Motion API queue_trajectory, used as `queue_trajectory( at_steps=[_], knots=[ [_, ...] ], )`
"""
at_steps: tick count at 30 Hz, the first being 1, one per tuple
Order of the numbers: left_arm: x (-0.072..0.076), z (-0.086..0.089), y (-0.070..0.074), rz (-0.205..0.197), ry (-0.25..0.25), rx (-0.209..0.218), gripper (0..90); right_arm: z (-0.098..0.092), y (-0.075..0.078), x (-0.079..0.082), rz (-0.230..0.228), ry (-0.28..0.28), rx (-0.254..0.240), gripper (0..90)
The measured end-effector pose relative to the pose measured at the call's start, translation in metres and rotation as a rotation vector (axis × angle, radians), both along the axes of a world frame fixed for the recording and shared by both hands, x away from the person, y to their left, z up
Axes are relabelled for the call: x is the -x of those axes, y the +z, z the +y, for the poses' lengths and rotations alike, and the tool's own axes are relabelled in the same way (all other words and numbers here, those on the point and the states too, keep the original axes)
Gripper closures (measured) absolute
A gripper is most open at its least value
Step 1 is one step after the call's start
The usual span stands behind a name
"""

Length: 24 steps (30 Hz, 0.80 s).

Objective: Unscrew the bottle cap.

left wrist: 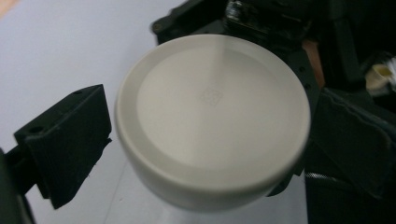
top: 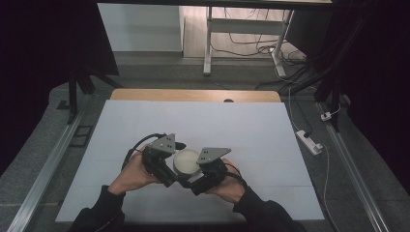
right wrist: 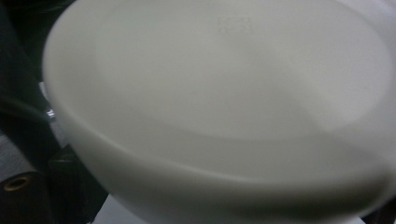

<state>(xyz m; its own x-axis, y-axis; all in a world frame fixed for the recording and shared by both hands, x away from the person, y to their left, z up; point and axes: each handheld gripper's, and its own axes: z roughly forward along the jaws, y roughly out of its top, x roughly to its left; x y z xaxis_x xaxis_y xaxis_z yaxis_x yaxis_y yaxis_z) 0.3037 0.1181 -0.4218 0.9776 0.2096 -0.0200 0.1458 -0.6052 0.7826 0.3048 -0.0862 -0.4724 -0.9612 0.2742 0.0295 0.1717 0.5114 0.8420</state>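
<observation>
Apparently midway: white round container (top: pixel 186 161) held between both grippers just above tabletop (top: pixel 241 125), near its front edge. Left gripper (left wrist: pixel 205 140) fingers spread wide around lid, one finger (left wrist: pixel 65 140) apart from it. Right gripper (top: pixel 205 176) grip: cannot tell. Lid on; opening or setting down left.

The round lid (left wrist: pixel 212 119) was plain cream-white — a faint square stamp at its centre. Both grippers (top: pixel 159 159) were black with grey plates; the table sheet (top: pixel 193 121) was pale white.

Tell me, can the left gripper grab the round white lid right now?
Probably yes. The round white lid sits right between the left gripper's open jaws, nothing blocking, though the right gripper crowds its far side.
</observation>
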Motion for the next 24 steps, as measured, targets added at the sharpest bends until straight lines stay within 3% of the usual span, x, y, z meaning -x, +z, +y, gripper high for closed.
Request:
queue_trajectory(
  at_steps=[5,11,17,24],
  knots=[
    [0.0,-0.001,-0.004,0.017,-0.07,0.027,2.2,0.004,0.0,0.006,-0.006,0.05,0.006,6.6],
    [0.0,0.0,-0.007,0.012,-0.066,0.048,7.3,0.003,0.001,0.007,-0.012,0.067,0.001,6.6],
    [-0.001,-0.005,-0.009,0.006,0.03,0.039,7.6,0.002,0.001,0.004,-0.024,0.007,0.018,6.6],
    [-0.001,-0.016,-0.01,0.008,0.185,0.021,7.8,0.001,-0.001,0.0,-0.039,-0.091,0.047,6.6]
  ],
)
